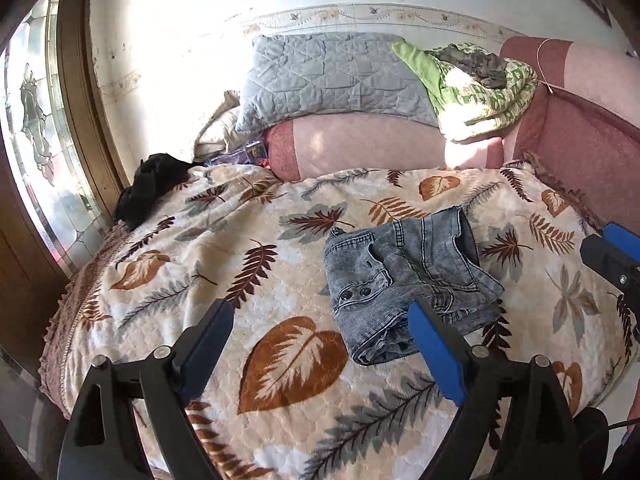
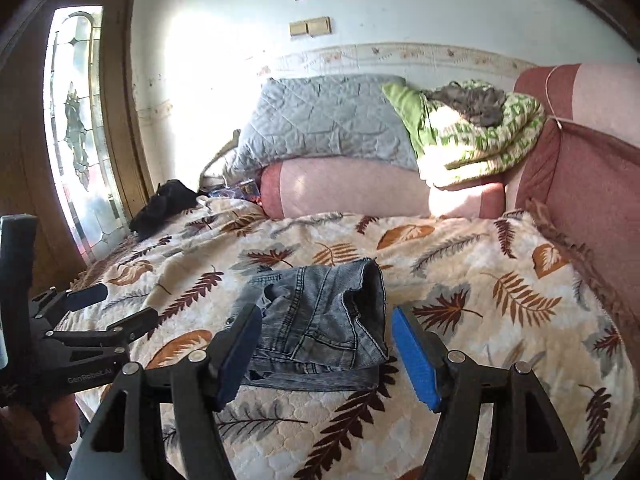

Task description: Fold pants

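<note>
Folded grey-blue jeans (image 1: 400, 272) lie as a compact bundle on the leaf-patterned blanket (image 1: 240, 264), waistband buttons toward the near left. My left gripper (image 1: 320, 312) hovers open just short of them; its right blue pad overlaps the bundle's near edge in the picture, and nothing is gripped. In the right wrist view the jeans (image 2: 316, 304) show between the spread fingers of my right gripper (image 2: 326, 314), which is open with its pads off the cloth. The left gripper (image 2: 130, 300) also appears at the left edge there, and the right gripper (image 1: 612, 252) at the right edge of the left wrist view.
A grey quilted pillow (image 1: 332, 76) and a green patterned quilt (image 1: 480, 88) rest on pink cushions (image 1: 360, 144) at the far side. A black garment (image 1: 152, 184) lies at the blanket's far left corner. A wooden door with patterned glass (image 1: 36, 120) stands left.
</note>
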The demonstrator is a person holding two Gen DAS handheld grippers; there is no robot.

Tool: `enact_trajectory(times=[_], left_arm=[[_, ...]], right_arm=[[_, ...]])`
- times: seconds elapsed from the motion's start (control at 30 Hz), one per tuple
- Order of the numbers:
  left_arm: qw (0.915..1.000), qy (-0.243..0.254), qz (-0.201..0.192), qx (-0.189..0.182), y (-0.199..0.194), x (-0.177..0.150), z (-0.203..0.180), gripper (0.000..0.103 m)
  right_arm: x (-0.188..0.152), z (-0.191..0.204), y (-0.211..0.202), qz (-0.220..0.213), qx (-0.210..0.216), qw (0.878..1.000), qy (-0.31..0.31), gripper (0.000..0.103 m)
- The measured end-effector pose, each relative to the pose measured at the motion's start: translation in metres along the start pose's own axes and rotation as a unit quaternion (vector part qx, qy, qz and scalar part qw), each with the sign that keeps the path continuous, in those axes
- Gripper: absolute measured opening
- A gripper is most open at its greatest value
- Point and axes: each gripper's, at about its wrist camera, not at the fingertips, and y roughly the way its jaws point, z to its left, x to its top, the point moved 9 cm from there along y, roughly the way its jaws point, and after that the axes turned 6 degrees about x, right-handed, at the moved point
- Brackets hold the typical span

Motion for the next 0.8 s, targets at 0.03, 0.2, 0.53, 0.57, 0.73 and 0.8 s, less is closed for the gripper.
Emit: enact_trajectory(times=[0.03,0.2,0.53,0.57,0.73,0.8], left_arm=[[1.0000,-0.001,-0.004,0.007,-0.009,0.002,0.003,0.090],[0.9992,-0.017,-0.020,0.030,-0.047,0.009,0.019,0.090],[0.9979,-0.030,-0.051,0.027,-0.091,0.017,0.026,0.090],[0.9978,-0.030,-0.052,0.029,-0.093,0.017,0.026,0.090],[0.9980,-0.033,-0.051,0.020,-0.097,0.016,0.025,0.090],[0.9979,-0.034,-0.051,0.022,-0.096,0.016,0.026,0.090]], right_arm=[[0.003,0.007,-0.013,-0.008,-0.003,1.000,-0.010,0.072],[0.014,0.030,-0.057,-0.032,-0.006,0.999,-0.027,0.074],[0.012,0.048,-0.085,-0.051,0.000,0.998,-0.031,0.075],[0.013,0.049,-0.085,-0.052,0.000,0.998,-0.031,0.075],[0.009,0.052,-0.080,-0.046,0.001,0.998,-0.029,0.075],[0.006,0.053,-0.076,-0.041,0.002,0.999,-0.032,0.075]])
